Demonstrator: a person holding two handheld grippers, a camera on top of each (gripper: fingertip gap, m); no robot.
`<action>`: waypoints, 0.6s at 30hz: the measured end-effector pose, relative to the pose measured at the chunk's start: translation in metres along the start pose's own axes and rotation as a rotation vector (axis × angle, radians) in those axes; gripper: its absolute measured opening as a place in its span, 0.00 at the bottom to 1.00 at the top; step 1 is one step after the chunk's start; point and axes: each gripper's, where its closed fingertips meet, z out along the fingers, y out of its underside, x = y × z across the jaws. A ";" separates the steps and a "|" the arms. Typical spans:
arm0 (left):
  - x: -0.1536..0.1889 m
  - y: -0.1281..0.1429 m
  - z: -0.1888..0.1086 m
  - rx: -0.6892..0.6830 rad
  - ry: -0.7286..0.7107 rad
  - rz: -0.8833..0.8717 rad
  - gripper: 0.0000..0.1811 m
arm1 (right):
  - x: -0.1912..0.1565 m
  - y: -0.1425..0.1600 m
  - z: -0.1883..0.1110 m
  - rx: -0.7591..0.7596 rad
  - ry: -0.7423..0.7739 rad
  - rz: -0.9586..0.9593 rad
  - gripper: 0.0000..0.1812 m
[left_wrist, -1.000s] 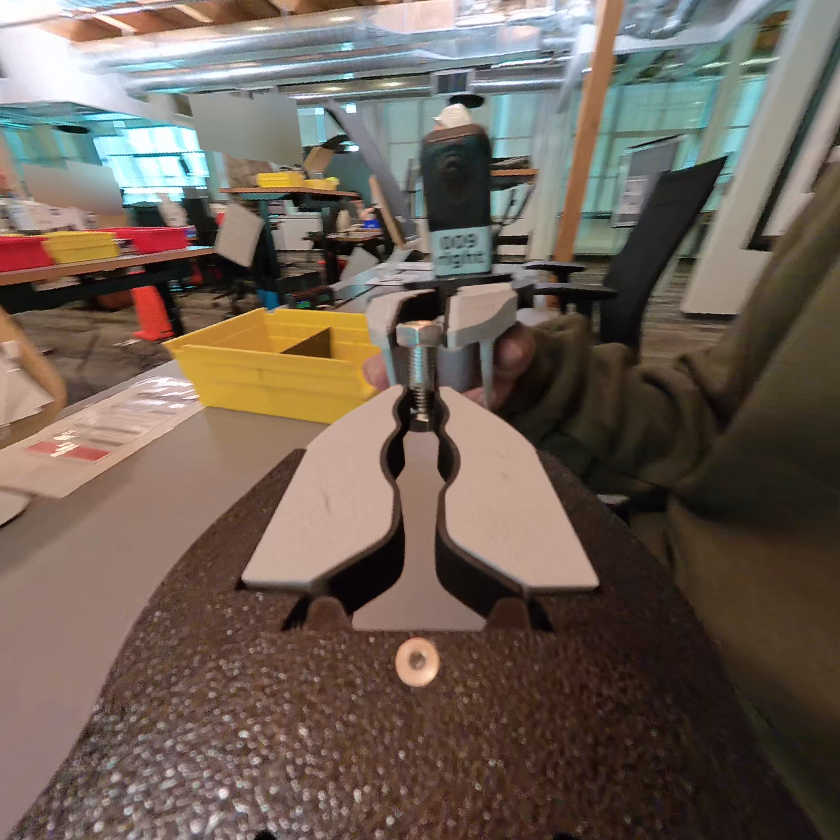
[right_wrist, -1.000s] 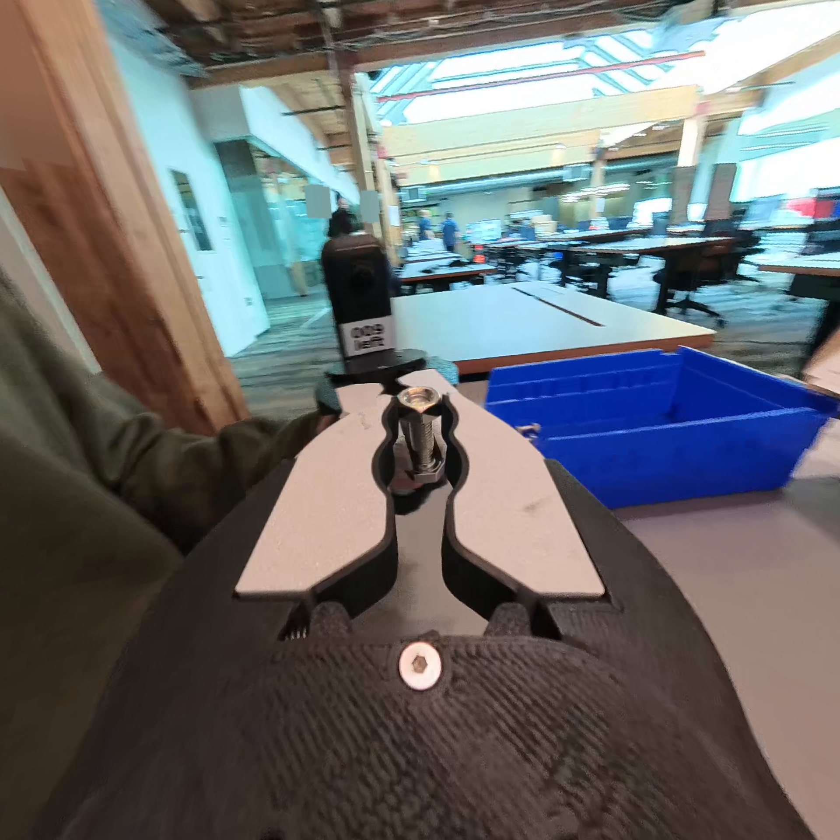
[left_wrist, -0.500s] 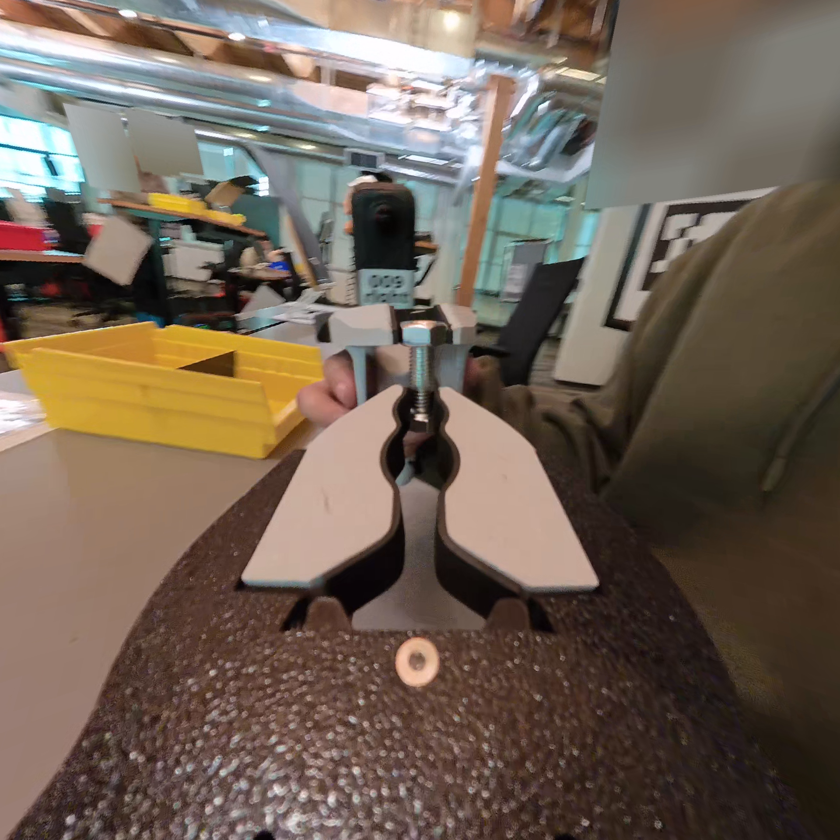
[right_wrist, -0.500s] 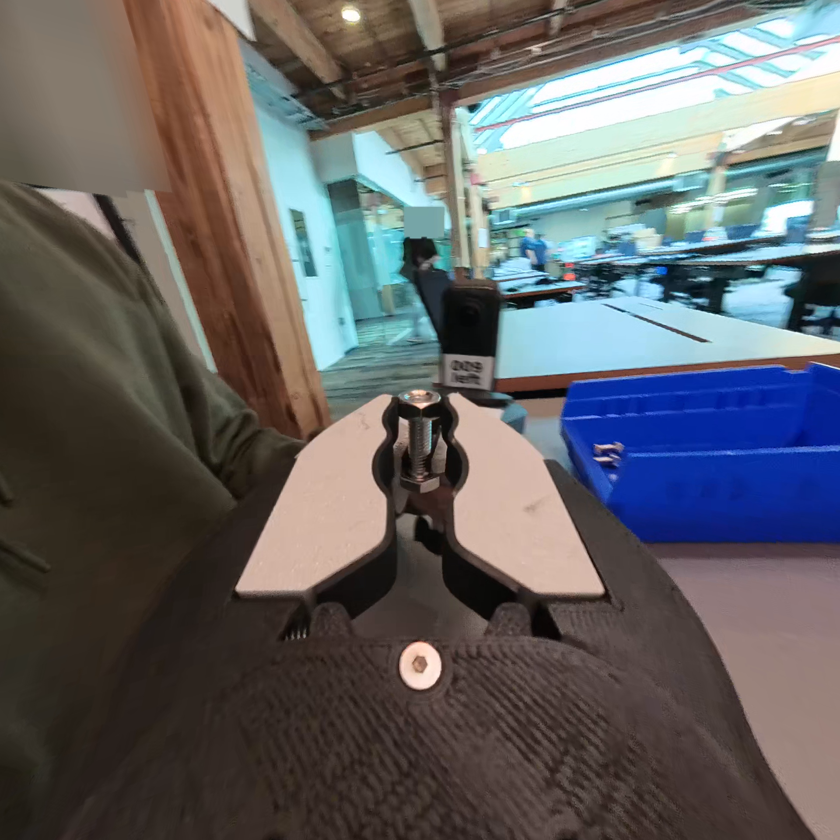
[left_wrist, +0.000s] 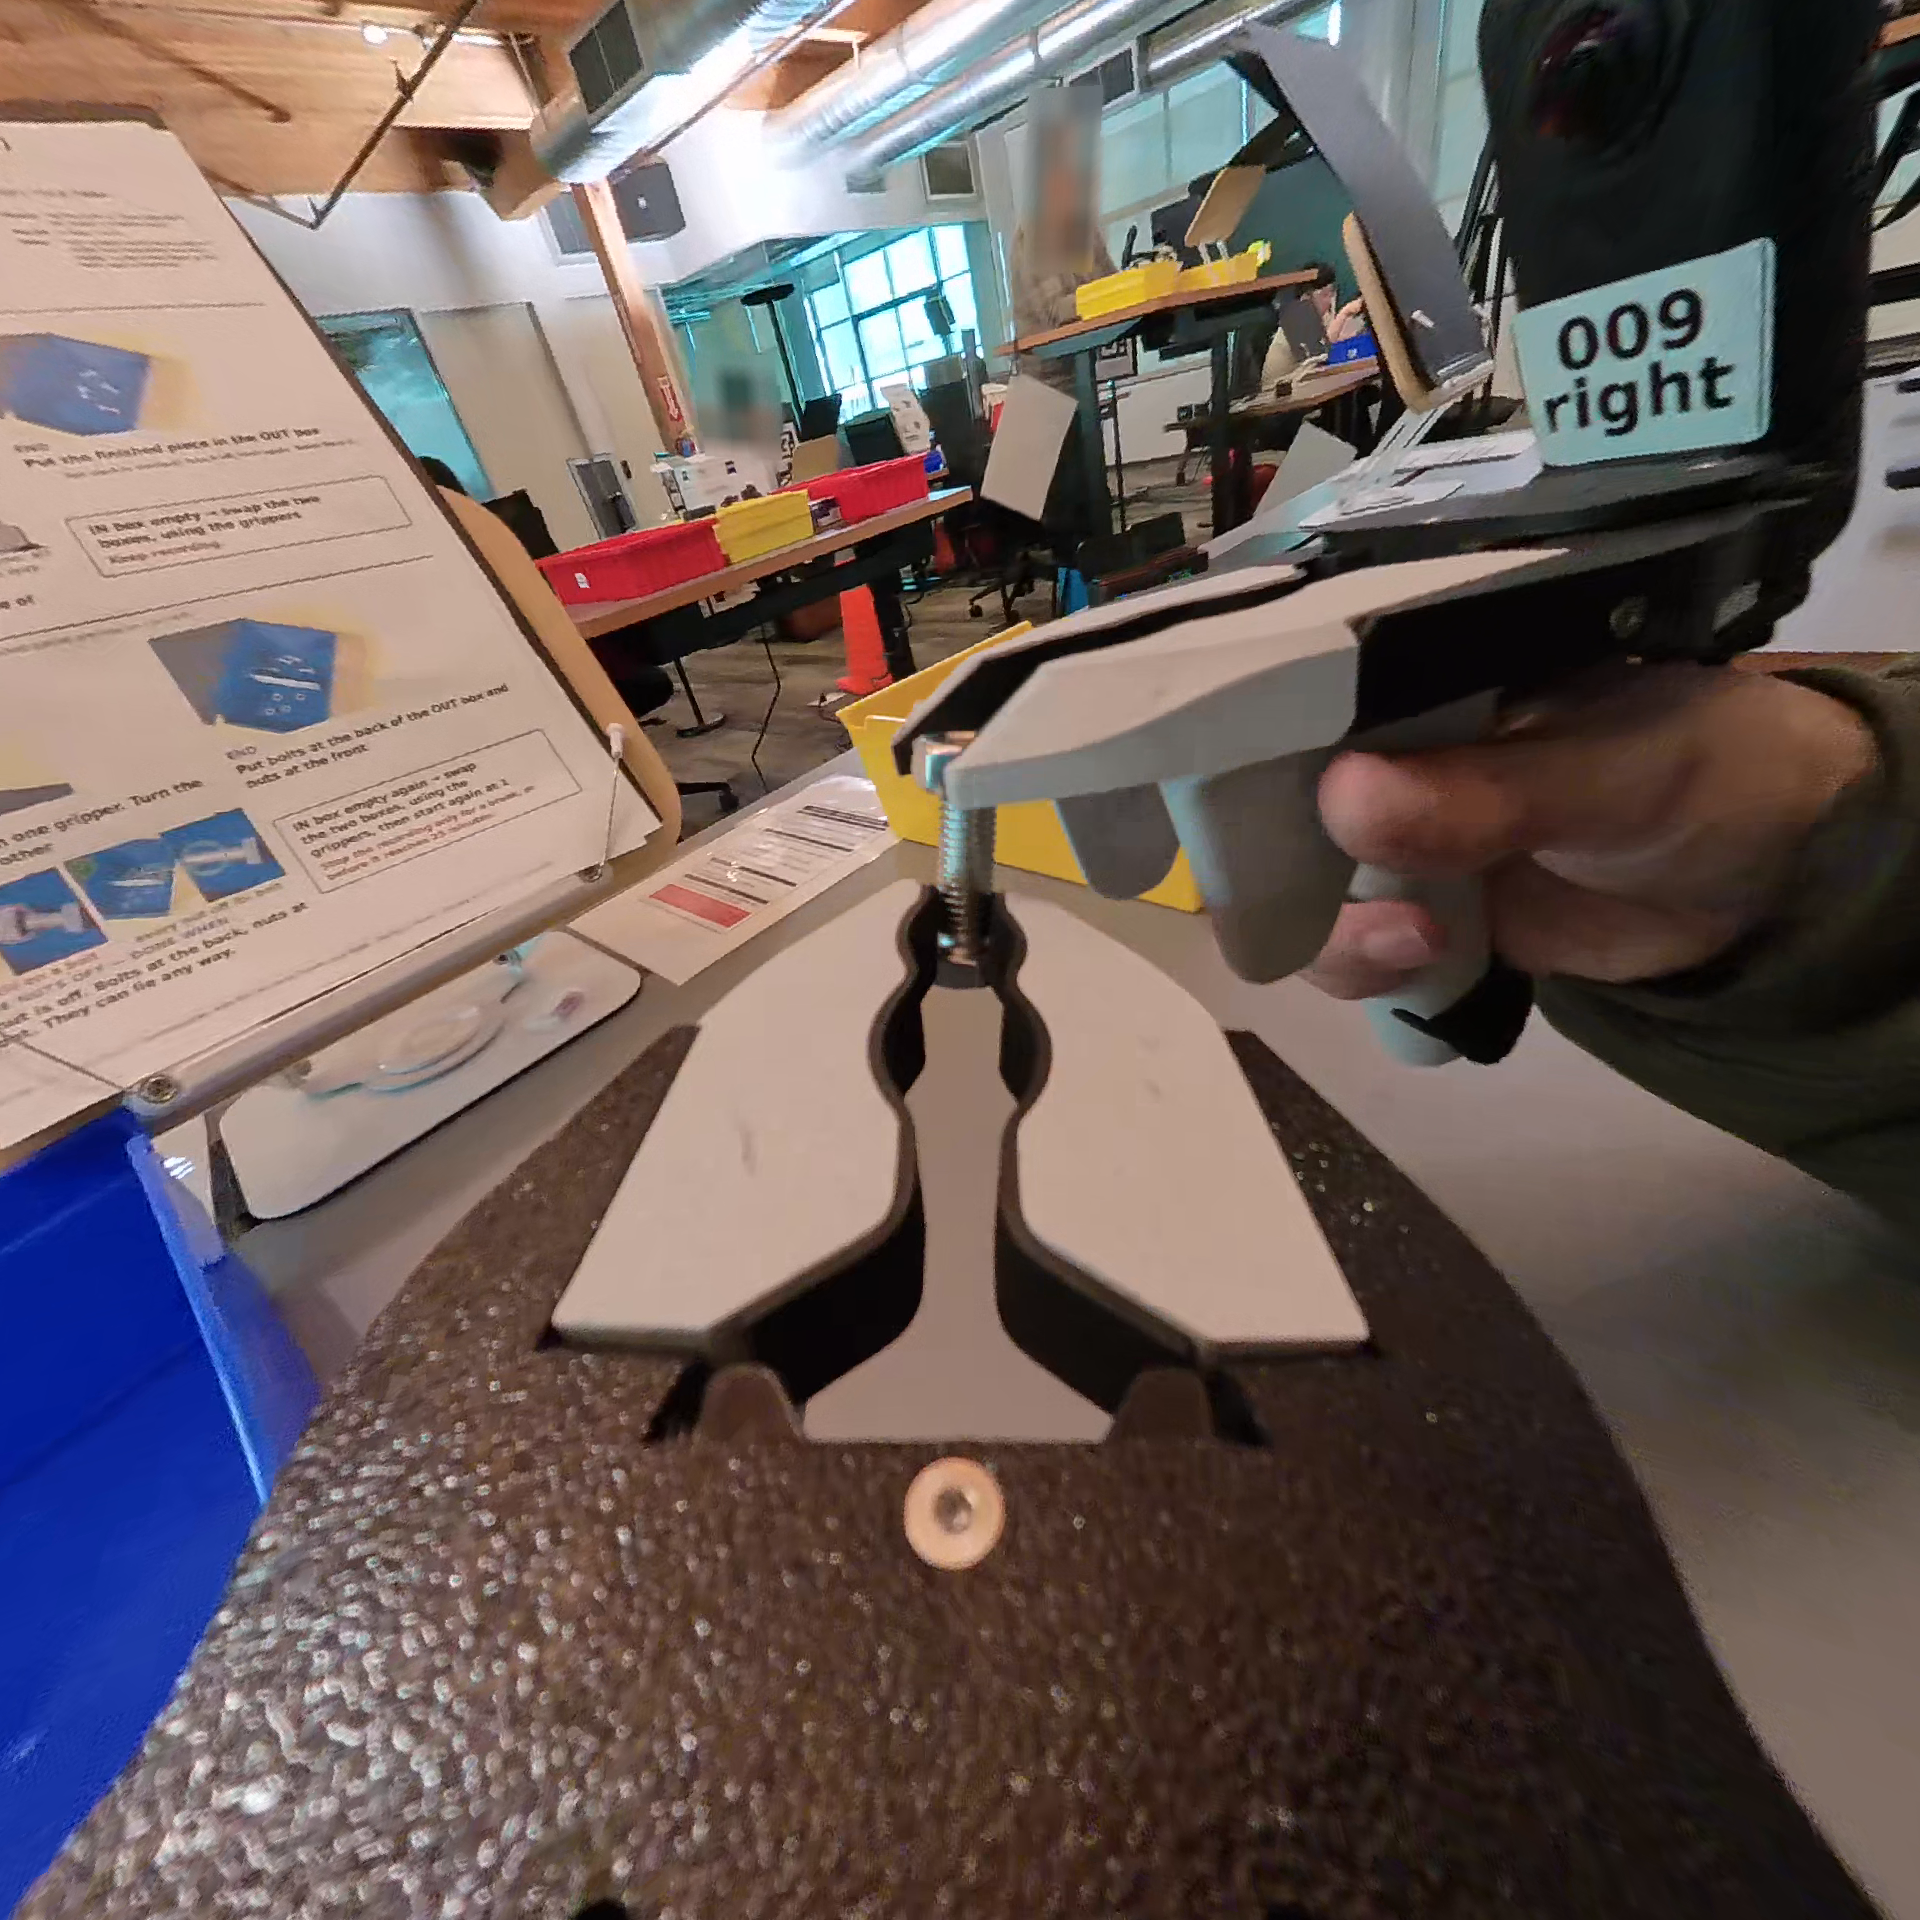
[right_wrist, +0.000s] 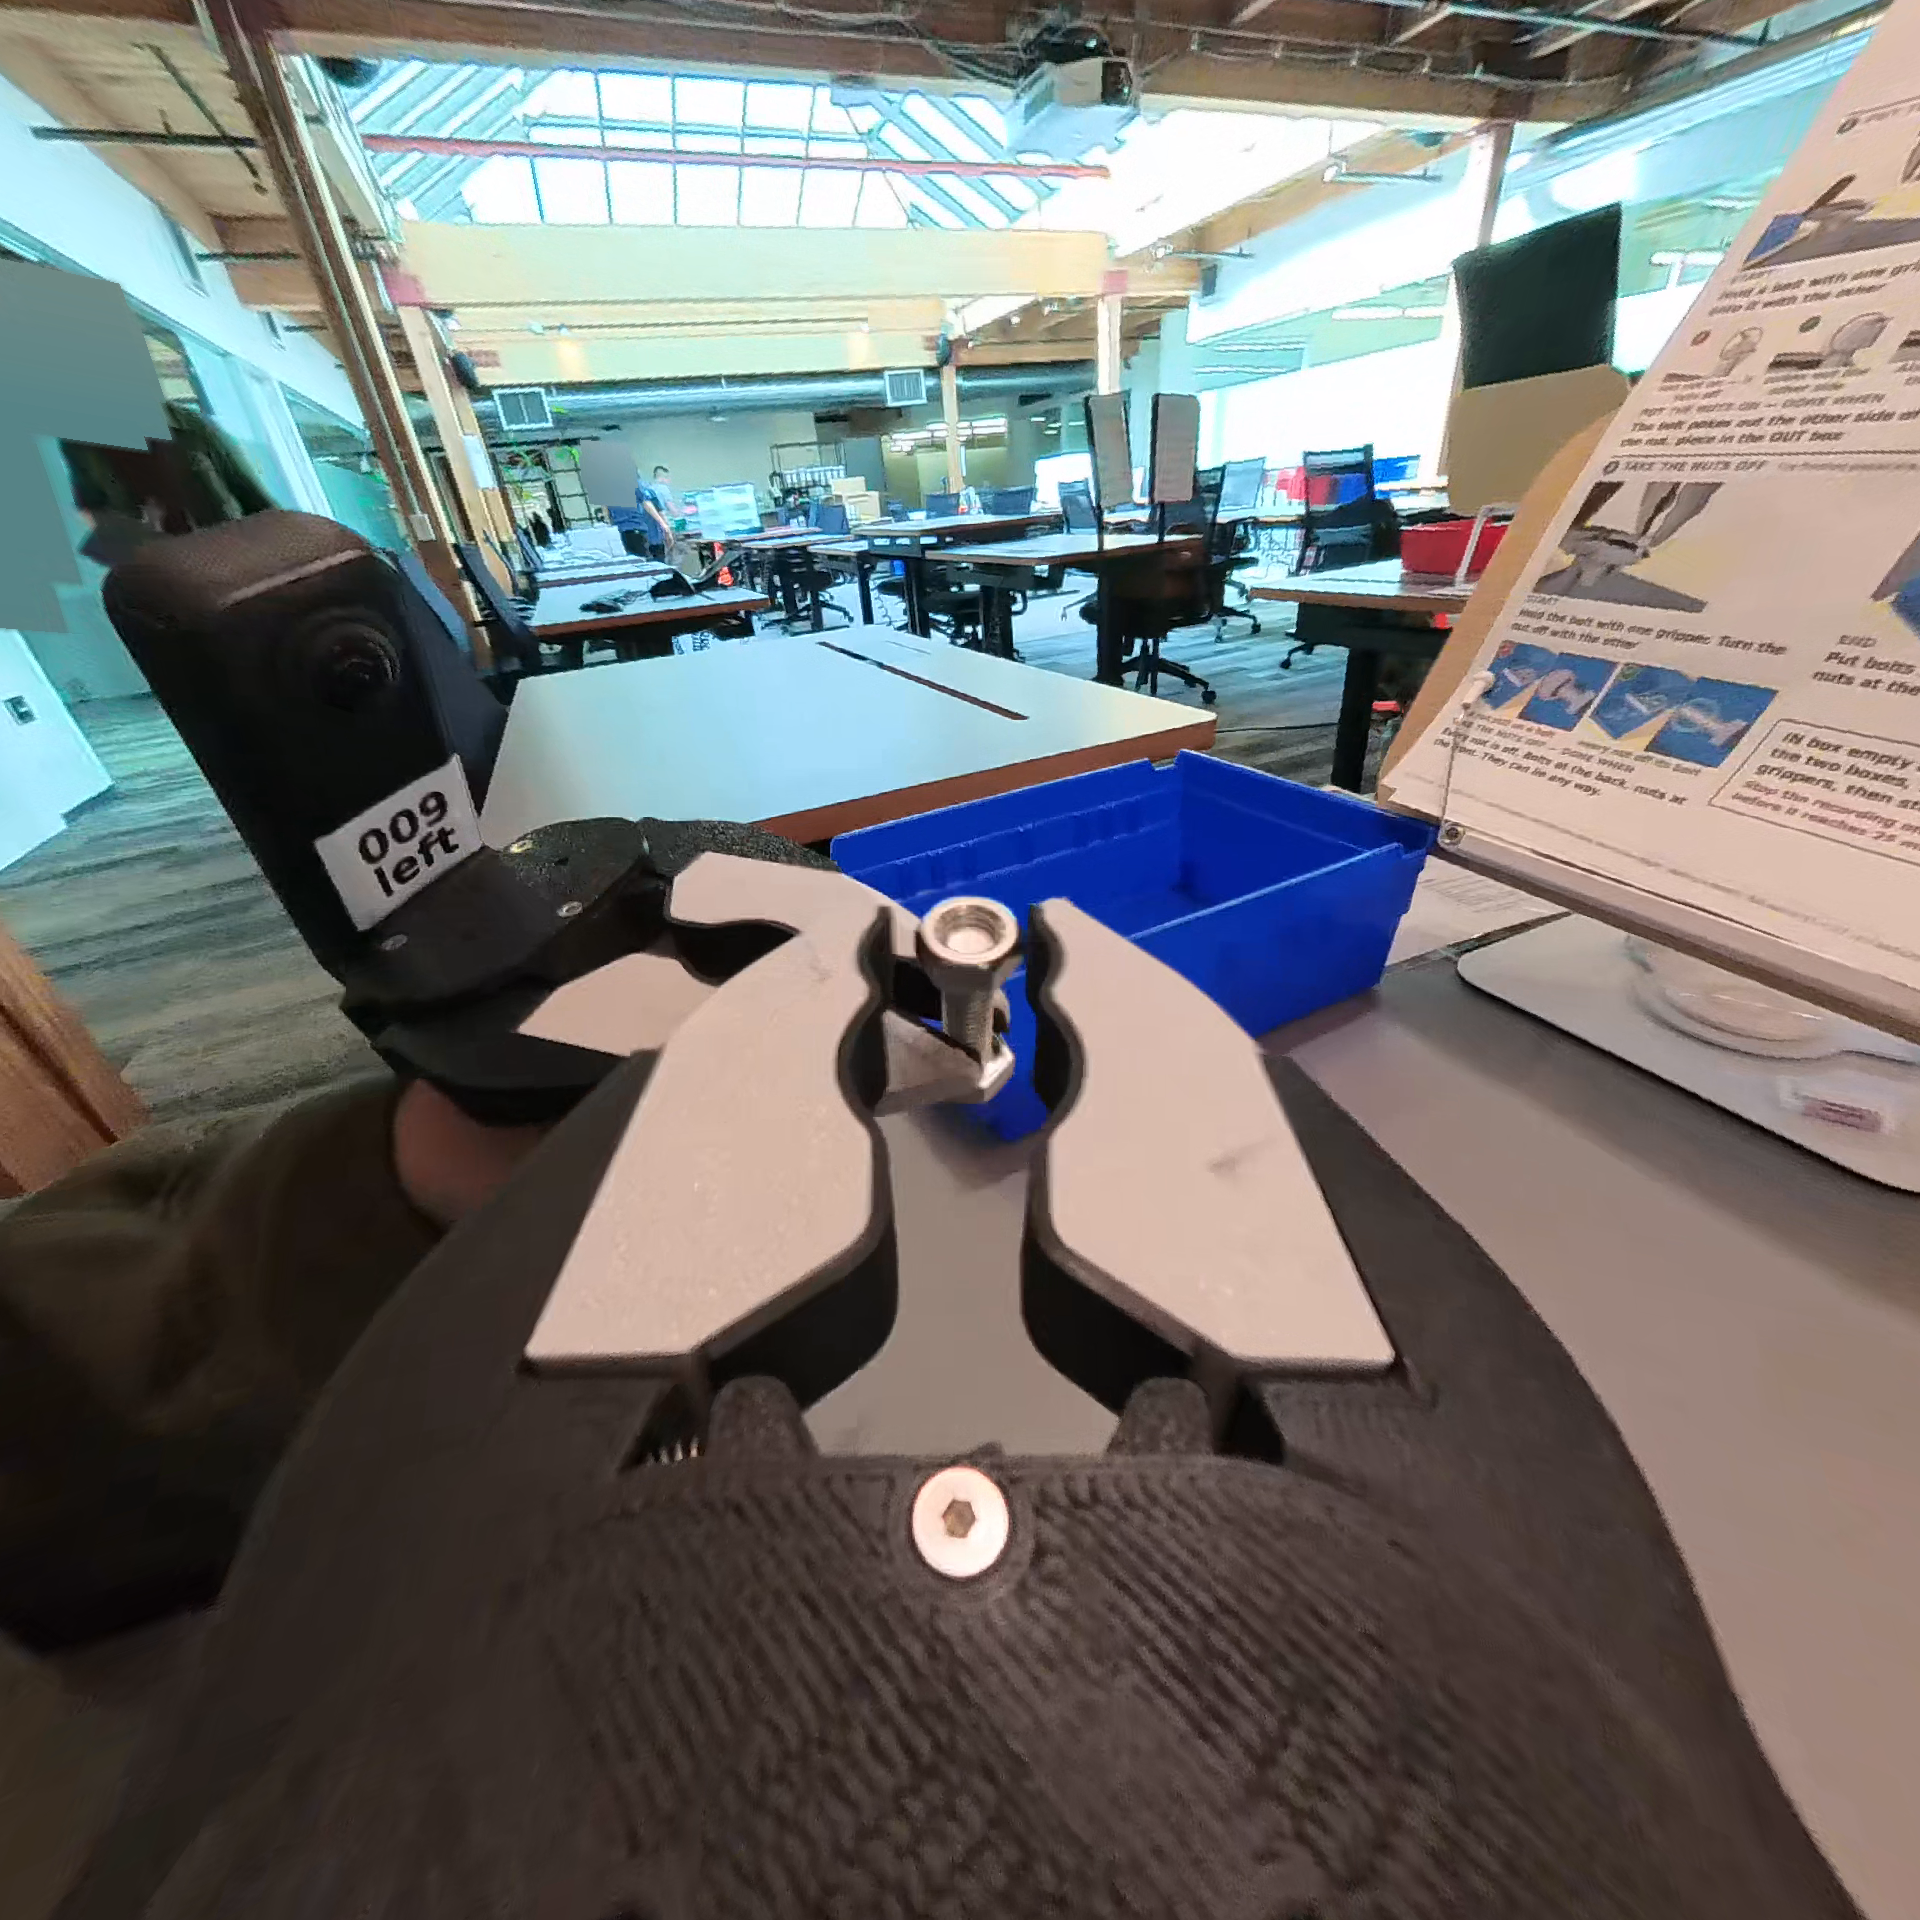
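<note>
A silver bolt (left_wrist: 964, 831) stands upright between my two grippers, above the grey table (left_wrist: 1558, 1299). My left gripper (left_wrist: 958, 920) is shut on the nut (left_wrist: 961, 948) at the bolt's lower end. My right gripper (left_wrist: 935, 746) comes in from the right, held by a hand (left_wrist: 1558, 831), and is shut on the bolt's head. In the right wrist view the bolt head (right_wrist: 966, 938) sits in the tip notch of my right gripper (right_wrist: 961, 925). Just beyond it, my left gripper (right_wrist: 971, 1070) grips the nut (right_wrist: 992, 1081).
A blue bin (right_wrist: 1195, 894) stands on the table just behind the bolt and shows at the lower left of the left wrist view (left_wrist: 104, 1455). A yellow bin (left_wrist: 1039, 831) is farther back. An instruction sheet on a stand (left_wrist: 260, 623) (right_wrist: 1714, 571) leans close by. Both grippers' tips are close together, under 4 cm apart.
Both grippers have swung round together with the bolt still between them. The right gripper now comes in from the side, and the instruction sheet and blue bin have come into view.
</note>
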 end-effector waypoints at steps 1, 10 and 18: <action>0.000 0.000 0.000 -0.001 -0.001 -0.006 0.05 | 0.002 -0.001 0.000 0.003 0.016 -0.002 0.11; 0.039 -0.008 -0.013 0.058 0.432 -0.178 0.05 | -0.021 0.002 -0.021 -0.061 -0.317 -0.012 0.11; 0.072 -0.013 -0.031 0.139 0.765 -0.292 0.05 | -0.057 0.001 -0.049 -0.025 -0.634 -0.022 0.11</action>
